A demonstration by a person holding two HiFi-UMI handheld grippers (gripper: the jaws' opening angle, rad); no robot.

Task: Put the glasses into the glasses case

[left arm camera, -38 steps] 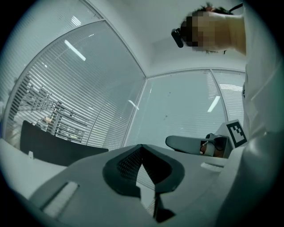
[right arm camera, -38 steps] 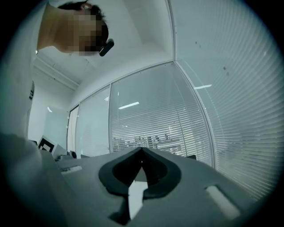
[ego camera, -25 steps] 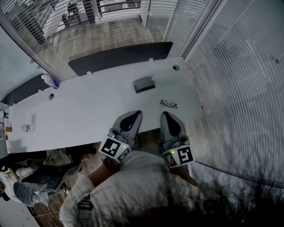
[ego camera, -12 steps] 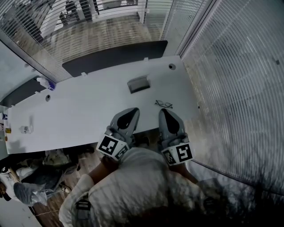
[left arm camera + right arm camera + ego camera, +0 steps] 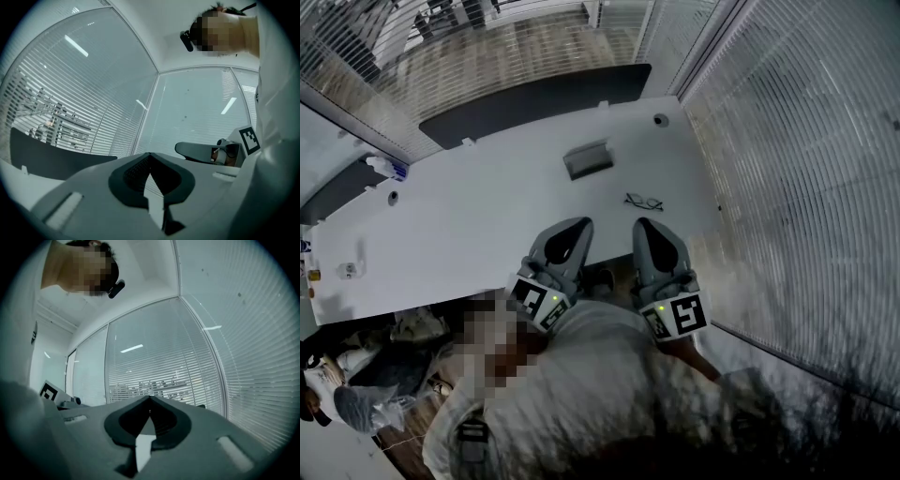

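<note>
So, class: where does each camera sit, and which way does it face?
Head view: on the person's head, steeply down at table, glasses, glasses case; left gripper, right gripper, torso show.
Left gripper view: on the left gripper, level along shut jaws toward blinds.
Right gripper view: likewise on the right gripper.
Shared: each shows the other gripper, the person's head.

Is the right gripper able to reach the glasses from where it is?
Probably yes. The glasses lie on the white table just ahead of the right gripper, with nothing between them.
</note>
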